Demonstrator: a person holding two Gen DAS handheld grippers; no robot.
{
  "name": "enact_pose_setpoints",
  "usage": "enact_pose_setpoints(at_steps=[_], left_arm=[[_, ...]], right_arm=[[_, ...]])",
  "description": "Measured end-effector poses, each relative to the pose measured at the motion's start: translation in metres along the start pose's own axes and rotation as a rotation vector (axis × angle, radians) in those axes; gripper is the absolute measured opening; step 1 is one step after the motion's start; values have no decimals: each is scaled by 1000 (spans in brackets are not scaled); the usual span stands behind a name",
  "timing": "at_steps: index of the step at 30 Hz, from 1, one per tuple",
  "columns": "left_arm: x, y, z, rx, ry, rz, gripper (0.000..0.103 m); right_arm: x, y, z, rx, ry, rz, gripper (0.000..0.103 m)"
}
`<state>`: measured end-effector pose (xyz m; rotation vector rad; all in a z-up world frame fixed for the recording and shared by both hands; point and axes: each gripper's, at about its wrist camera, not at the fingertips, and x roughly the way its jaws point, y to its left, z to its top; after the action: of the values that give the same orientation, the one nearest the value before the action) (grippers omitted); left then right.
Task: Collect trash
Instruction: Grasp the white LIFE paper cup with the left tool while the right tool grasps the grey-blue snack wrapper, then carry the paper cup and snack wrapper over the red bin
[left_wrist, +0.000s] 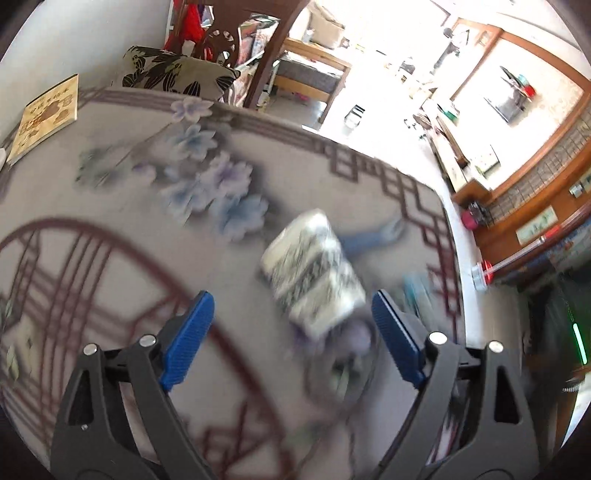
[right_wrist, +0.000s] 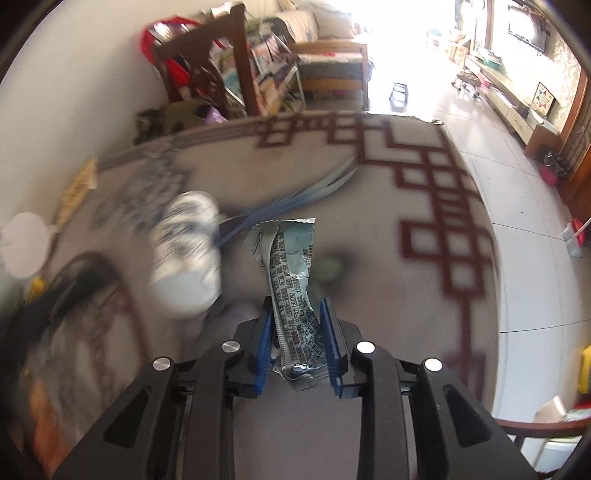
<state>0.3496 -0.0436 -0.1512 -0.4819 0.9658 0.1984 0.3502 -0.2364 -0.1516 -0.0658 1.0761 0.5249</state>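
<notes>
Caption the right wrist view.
Right hand-held gripper shut on a teal snack wrapper above the patterned tablecloth.

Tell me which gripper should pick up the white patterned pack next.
Left. The left gripper is open with the white patterned pack just ahead; the right gripper is shut on a teal foil wrapper.

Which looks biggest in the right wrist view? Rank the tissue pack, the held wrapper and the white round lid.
1. Tissue pack, largest, though blurred.
2. Wrapper, held in the right gripper; its nearness to the camera inflates it.
3. White round lid, smallest, partly cut off near the left edge.
</notes>
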Motion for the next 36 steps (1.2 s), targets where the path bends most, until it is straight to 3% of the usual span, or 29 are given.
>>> enact_pose_setpoints(at_steps=[5, 7, 9, 10, 12, 13, 20, 30, 36], left_arm=[[48, -9, 12, -30, 74, 71, 86], [54, -10, 11, -34, 70, 62, 84], [53, -12, 7, -28, 62, 39, 65], [52, -15, 5, -15, 68, 31, 64], [46, -18, 4, 16, 64, 11, 43], [39, -21, 2, 46, 56, 16, 41], [-3, 9, -41, 55, 116, -32, 39], [-93, 73, -162, 63, 233, -43, 39], [-129, 81, -212, 125, 263, -56, 39]], right_arm=[[-51, 7, -54, -10, -10, 47, 25], [-61, 14, -65, -12, -5, 46, 25], [-72, 14, -81, 4, 8, 58, 26], [-76, 15, -87, 8, 13, 60, 26], [-83, 18, -100, 5, 23, 40, 26], [-86, 18, -107, 15, 29, 38, 26], [-100, 24, -150, 111, 73, 39, 26], [-123, 67, -191, 159, 89, 82, 26], [-140, 101, -214, 131, 76, 93, 26]])
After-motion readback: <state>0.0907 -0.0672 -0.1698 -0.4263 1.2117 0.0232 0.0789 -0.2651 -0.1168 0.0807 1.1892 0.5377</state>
